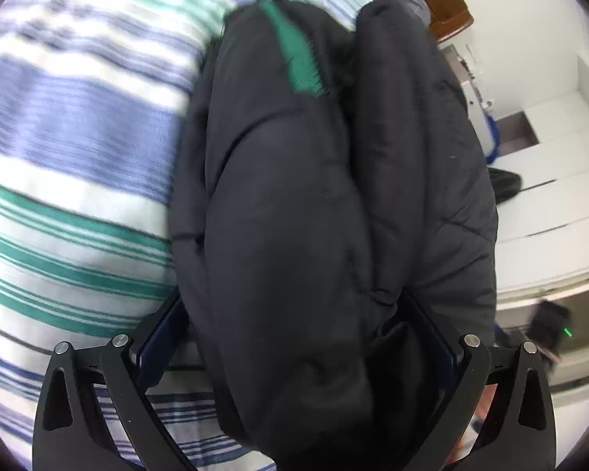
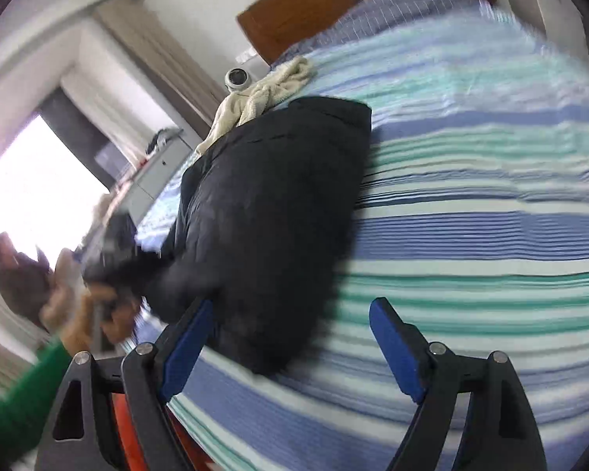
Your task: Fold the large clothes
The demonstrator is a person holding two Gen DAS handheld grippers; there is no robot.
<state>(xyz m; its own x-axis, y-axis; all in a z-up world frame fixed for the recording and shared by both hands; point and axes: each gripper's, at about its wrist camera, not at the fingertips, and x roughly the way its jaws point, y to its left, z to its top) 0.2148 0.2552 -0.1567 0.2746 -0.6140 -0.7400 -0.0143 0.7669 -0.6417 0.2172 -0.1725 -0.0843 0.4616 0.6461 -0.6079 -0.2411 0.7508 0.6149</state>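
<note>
We see a black padded jacket (image 1: 333, 204) of matt, softly quilted cloth with a green ribbed knit strip (image 1: 298, 59) near its collar. Under it lies a blue, white and green striped bedsheet (image 2: 471, 235) of fine woven cloth. A cream fleecy garment (image 2: 263, 94) looks rough at the bed's far edge. The headboard (image 2: 294, 11) is smooth brown wood. The left gripper (image 1: 294, 337) has matt black plastic arms with shiny metal pins.

Cream towel (image 2: 263, 92), wooden headboard (image 2: 294, 8), white camera (image 2: 237, 77)
</note>
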